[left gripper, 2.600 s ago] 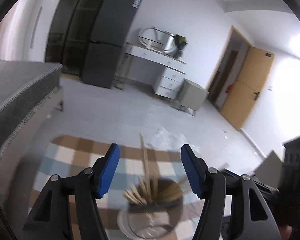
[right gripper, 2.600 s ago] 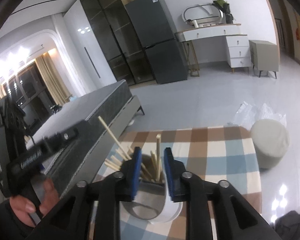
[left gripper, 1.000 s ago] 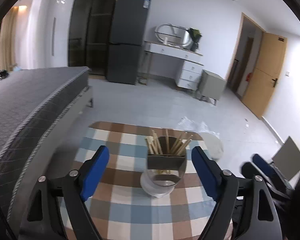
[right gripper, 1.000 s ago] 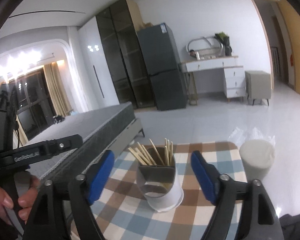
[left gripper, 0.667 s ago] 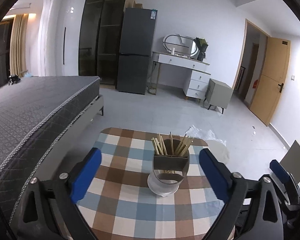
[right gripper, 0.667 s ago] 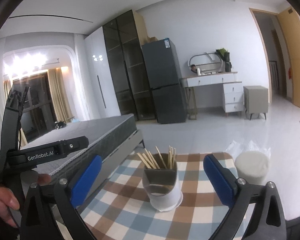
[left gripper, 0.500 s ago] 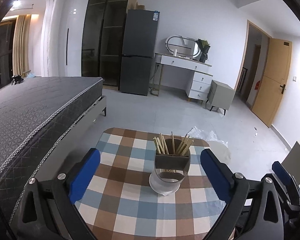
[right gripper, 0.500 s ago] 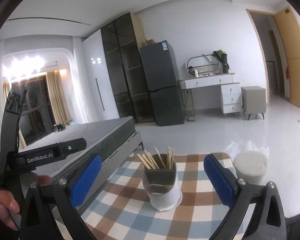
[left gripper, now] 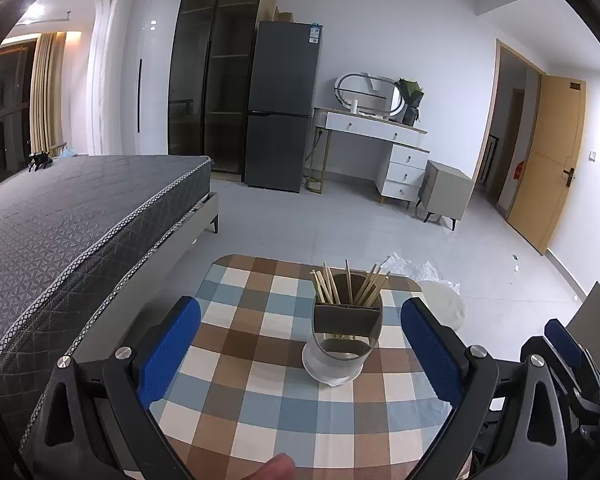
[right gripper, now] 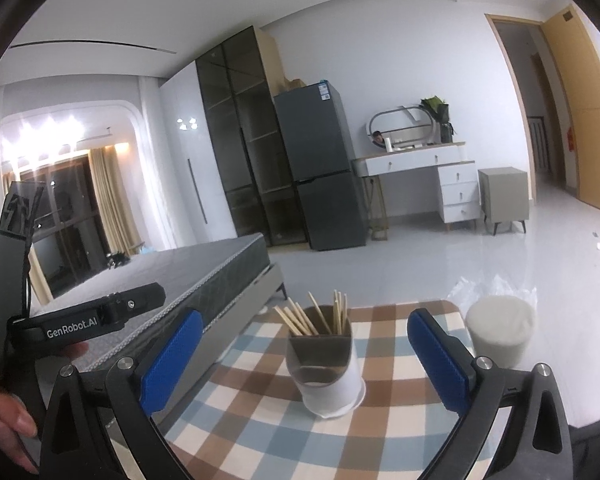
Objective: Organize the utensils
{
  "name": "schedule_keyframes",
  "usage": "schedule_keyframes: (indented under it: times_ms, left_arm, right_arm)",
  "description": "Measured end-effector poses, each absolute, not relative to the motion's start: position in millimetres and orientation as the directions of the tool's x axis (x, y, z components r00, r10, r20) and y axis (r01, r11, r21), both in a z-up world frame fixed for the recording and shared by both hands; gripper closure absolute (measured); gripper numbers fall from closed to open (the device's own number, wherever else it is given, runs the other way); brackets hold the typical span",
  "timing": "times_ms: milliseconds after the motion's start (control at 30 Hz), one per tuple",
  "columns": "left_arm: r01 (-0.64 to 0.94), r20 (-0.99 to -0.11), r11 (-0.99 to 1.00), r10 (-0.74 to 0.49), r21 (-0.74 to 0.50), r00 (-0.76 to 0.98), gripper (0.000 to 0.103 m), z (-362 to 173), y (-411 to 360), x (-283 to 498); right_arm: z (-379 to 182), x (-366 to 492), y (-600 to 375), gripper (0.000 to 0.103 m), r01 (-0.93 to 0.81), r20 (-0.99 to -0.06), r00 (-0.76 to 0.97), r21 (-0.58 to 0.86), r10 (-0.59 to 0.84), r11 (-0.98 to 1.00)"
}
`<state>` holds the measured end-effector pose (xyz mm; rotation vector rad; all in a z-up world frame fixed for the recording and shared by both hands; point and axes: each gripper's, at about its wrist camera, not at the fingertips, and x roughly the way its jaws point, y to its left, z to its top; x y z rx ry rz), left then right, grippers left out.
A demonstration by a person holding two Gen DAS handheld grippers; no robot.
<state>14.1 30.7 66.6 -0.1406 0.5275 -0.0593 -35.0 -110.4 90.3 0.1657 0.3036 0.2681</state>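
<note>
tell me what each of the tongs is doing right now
Left tongs: open, holding nothing.
Right tongs: open, holding nothing.

— What's in front of me?
— A small table with rounded corners under a brown, blue and cream checked cloth (left gripper: 260,392).
— What sits on it?
— Only a white round cup with a grey divided insert (left gripper: 342,340), upright toward the far edge, holding pale wooden chopsticks (left gripper: 350,286).

A home bedroom: a bare mattress (left gripper: 80,216), fridge (left gripper: 282,106), dressing table (left gripper: 380,136) and curtains (right gripper: 112,200).
</note>
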Motion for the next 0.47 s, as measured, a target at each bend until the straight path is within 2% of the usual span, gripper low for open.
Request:
schedule_keyframes:
  times_ms: [467]
  left_arm:
    - [0.009,-0.483,0.990,-0.075,-0.138,0.872,0.005,59.6,31.3,14.7]
  right_arm:
    - [89.3,-28.4,-113.2,0.000,-0.225,-0.287,0.917,0.199,0.277,0.954]
